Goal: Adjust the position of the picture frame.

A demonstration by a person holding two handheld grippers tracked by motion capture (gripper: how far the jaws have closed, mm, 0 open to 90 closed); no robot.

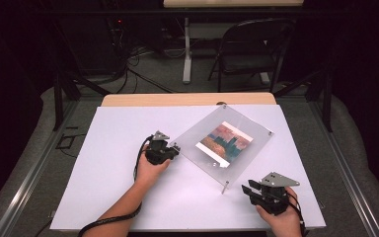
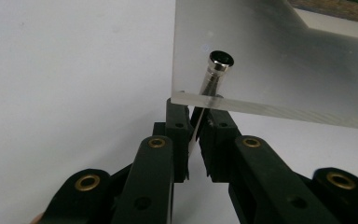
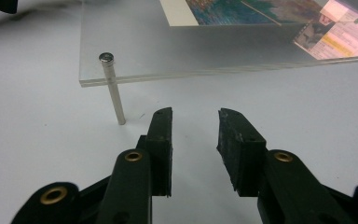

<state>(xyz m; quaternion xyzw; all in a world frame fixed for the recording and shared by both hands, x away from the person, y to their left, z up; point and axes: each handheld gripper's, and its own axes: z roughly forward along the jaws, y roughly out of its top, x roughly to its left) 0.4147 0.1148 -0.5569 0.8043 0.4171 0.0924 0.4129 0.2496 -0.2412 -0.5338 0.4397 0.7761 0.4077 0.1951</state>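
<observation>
While the high view blurs it, left gripper point(image 2: 193, 123) is clamped on a metal leg point(image 2: 205, 95) | acrylic frame point(image 1: 222, 143) diagonal mid-table, seemingly tilted | right gripper point(image 3: 195, 126) apart.

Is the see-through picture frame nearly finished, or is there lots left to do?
Done: the clear frame stands on metal pins with the picture inside. In hand: the left hand-held gripper is shut on the corner pin under the frame's edge. Left: the right hand-held gripper is open and holds nothing, short of the near pin. I can't tell how many steps remain.
</observation>
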